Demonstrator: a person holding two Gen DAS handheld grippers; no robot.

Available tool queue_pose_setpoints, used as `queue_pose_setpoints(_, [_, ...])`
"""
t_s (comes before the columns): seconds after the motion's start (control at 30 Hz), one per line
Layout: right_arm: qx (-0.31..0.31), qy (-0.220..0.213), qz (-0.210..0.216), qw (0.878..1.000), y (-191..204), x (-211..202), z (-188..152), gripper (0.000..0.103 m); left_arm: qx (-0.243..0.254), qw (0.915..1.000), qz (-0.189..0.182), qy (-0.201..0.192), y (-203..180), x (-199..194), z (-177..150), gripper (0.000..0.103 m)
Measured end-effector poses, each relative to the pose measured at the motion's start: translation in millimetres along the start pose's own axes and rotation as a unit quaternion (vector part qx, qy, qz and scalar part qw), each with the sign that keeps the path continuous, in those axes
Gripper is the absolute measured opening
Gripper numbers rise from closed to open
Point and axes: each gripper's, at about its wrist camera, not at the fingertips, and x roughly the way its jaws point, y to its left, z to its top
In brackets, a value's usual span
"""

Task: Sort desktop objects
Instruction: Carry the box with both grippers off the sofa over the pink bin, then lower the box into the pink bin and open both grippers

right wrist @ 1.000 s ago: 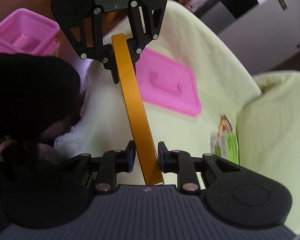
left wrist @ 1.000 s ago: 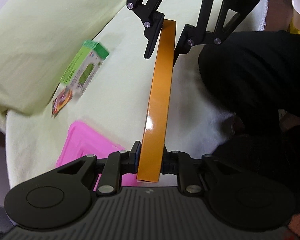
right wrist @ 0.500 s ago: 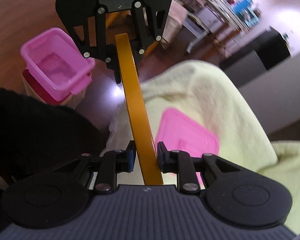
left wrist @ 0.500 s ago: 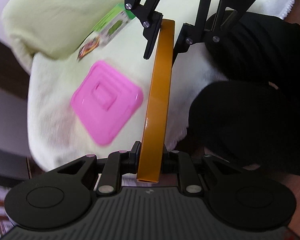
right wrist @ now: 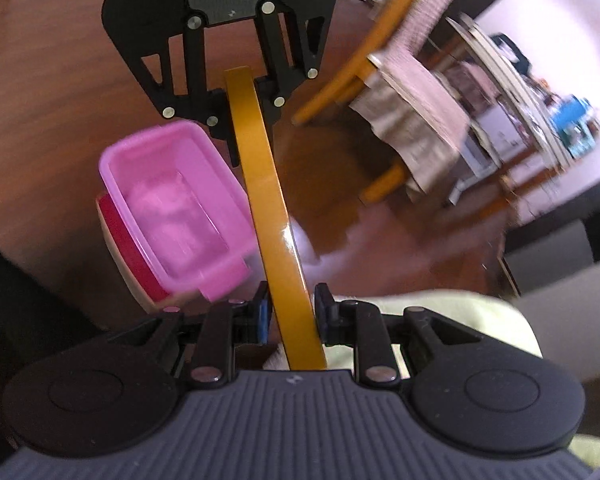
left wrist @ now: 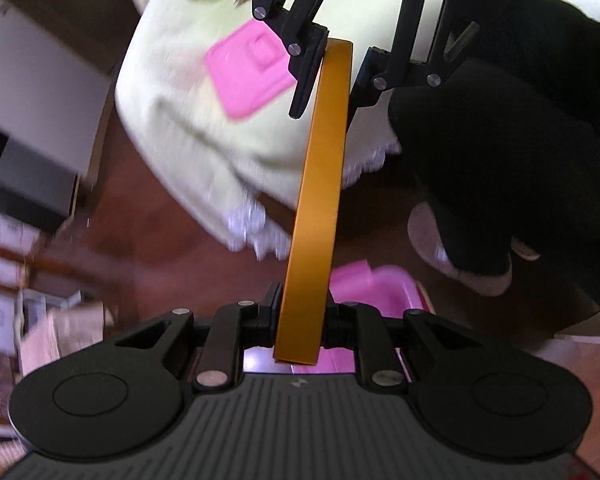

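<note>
A long flat orange box [left wrist: 320,184] hangs level in the air, held at both ends. My left gripper [left wrist: 300,312] is shut on its near end in the left wrist view, and my right gripper [left wrist: 326,96] clamps the far end. In the right wrist view the orange box [right wrist: 268,200] runs from my right gripper [right wrist: 290,308] up to the left gripper [right wrist: 248,120]. An open pink bin [right wrist: 172,208] stands on the floor just left of the box. The same pink bin [left wrist: 376,284] shows under the left gripper. A pink lid [left wrist: 252,72] lies on the pale green cloth [left wrist: 204,136].
Dark wooden floor [right wrist: 60,92] lies below. The pink bin rests on a red and cream base [right wrist: 124,240]. A wooden chair with a cushion [right wrist: 400,112] stands to the right, with shelves behind it. A person's black clothing [left wrist: 520,140] and a slippered foot [left wrist: 460,256] are close by.
Both grippers have carried the orange box off the cloth-covered surface and out over the floor. The pink bin now sits right beside and under the box. The lid has dropped behind.
</note>
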Motion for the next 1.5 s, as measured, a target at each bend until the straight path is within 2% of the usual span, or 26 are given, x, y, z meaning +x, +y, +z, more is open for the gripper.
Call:
queue_pose_setpoints(0.27, [-0.044,-0.01,0.047,0.998,19,48,44,0.019,-0.075,0.9968,0.002,0.029,-8,-1,-72,0.019])
queue_pose_setpoints(0.47, [-0.063,-0.009,0.073,0.995,30,78,61,0.019,-0.117,0.9924,0.001,0.038,-10,15,-100,0.019])
queue_pose_setpoints(1.1, [-0.093,0.036,0.119,0.988,51,185,64,0.019,-0.188,0.9803,-0.004,0.062,-20,108,-151,0.019])
queue_pose_setpoints(1.5, [-0.077,0.06,0.146,0.985,59,237,54,0.02,-0.211,0.9739,-0.03,0.077,-19,157,-173,0.02])
